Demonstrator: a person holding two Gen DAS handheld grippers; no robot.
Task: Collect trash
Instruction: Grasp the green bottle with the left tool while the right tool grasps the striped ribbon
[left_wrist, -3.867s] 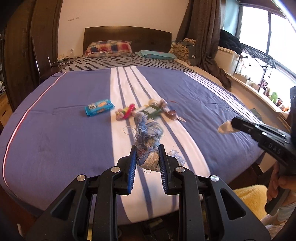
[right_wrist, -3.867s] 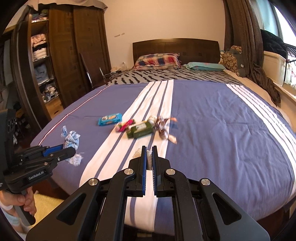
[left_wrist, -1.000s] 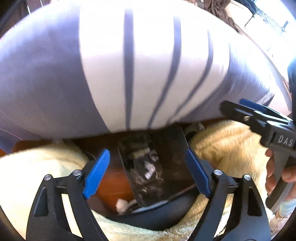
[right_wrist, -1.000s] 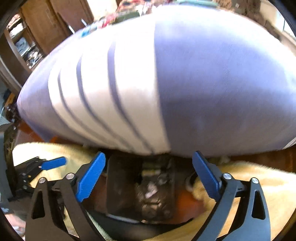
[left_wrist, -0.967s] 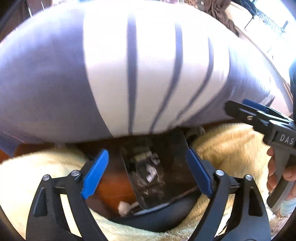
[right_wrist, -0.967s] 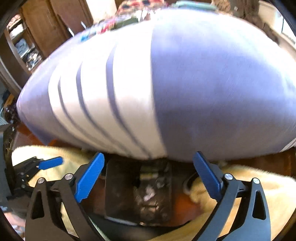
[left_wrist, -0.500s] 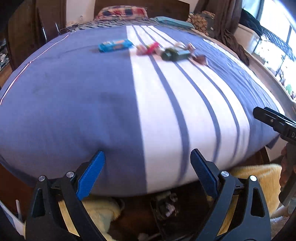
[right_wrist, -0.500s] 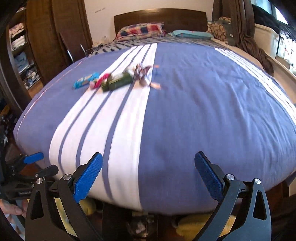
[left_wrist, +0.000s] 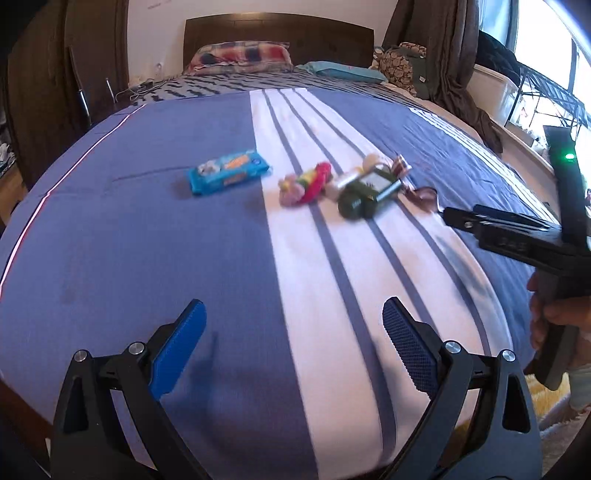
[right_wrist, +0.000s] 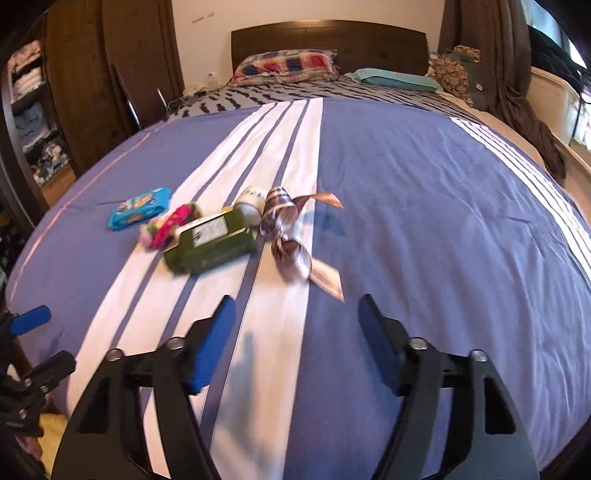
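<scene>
Trash lies in a row across the middle of the bed (right_wrist: 424, 184), on and beside its white stripes: a blue packet (left_wrist: 228, 171) toward the left edge, then a pink wrapper (left_wrist: 306, 181), a green packet (right_wrist: 210, 242), a white cup (right_wrist: 251, 199) and a curled ribbon (right_wrist: 291, 236). We see our left tool (left_wrist: 291, 332) and right tool (right_wrist: 295, 325) spread wide and empty over the foot edge.
</scene>
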